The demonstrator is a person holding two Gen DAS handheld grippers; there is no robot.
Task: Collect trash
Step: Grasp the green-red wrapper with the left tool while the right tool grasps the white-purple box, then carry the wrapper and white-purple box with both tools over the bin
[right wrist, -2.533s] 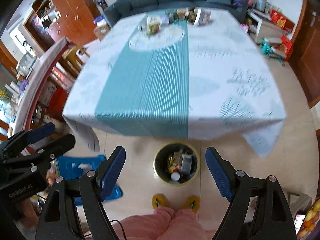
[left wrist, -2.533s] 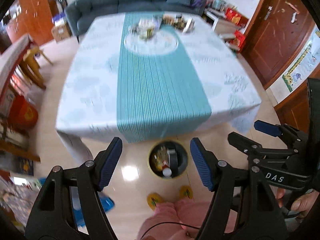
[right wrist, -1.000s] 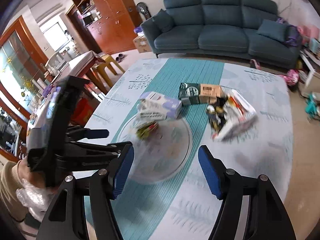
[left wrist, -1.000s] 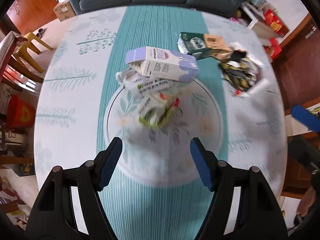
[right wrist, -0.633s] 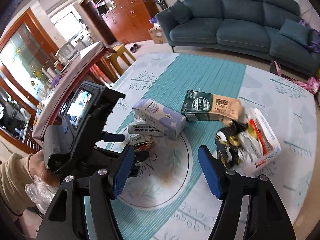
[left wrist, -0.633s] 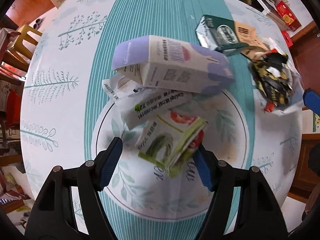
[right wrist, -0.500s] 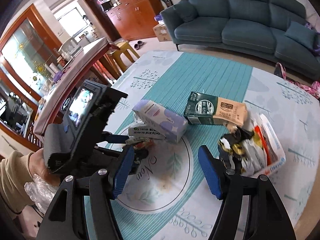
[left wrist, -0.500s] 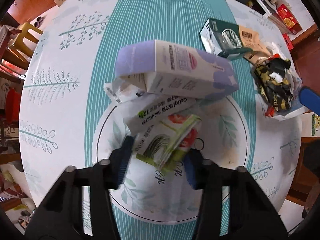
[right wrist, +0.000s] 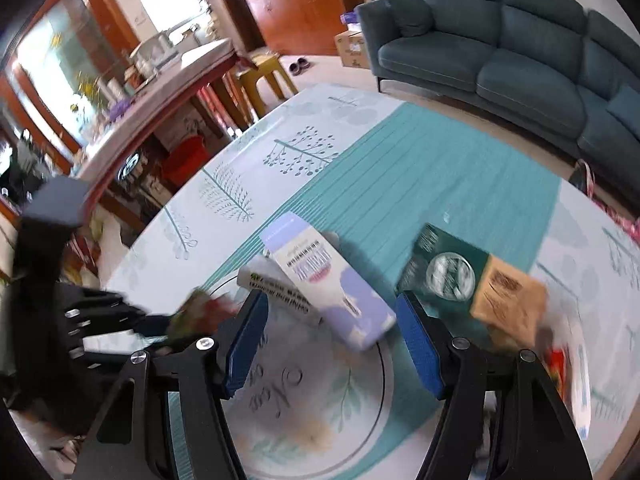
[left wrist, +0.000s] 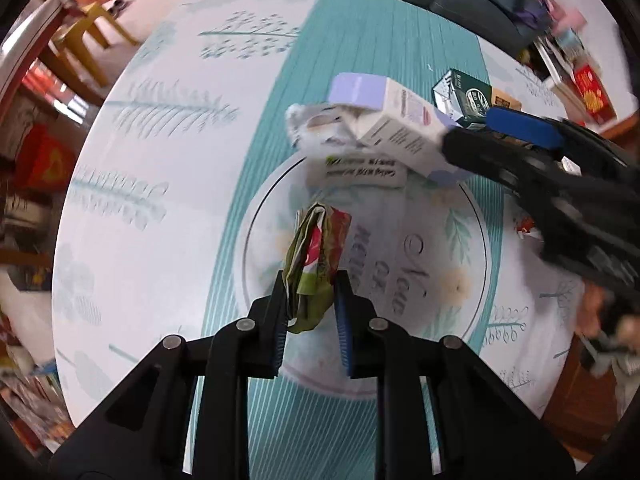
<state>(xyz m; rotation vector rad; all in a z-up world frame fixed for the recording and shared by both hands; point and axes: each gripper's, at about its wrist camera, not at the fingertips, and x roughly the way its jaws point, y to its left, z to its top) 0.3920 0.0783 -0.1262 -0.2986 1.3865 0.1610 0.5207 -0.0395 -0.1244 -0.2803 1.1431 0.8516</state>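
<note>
Left wrist view first: the left gripper has just been closing, and its 2 blue pads now pinch a crumpled green-and-red wrapper, squeezed narrow between them. The wrapper stands up out of the jaws over the round printed medallion on the tablecloth, with its top end pointing toward the pile of litter beyond. That pile sits just past it: a white packet with a green logo lying flat, a lavender-and-white carton tilted across it, and crumpled white paper tucked behind. Farther right lies a dark green box, partly hidden by the other tool reaching in from the right edge.

Over to the right wrist view: the right gripper is spread wide, nothing between its pads, hanging above the table with the lavender-and-white carton framed in the gap. The dark green box lies just beside its right finger, a tan panel on its near end. At left, blurred, the wrapper shows in the left gripper's grasp. A teal sofa stands beyond the table.
</note>
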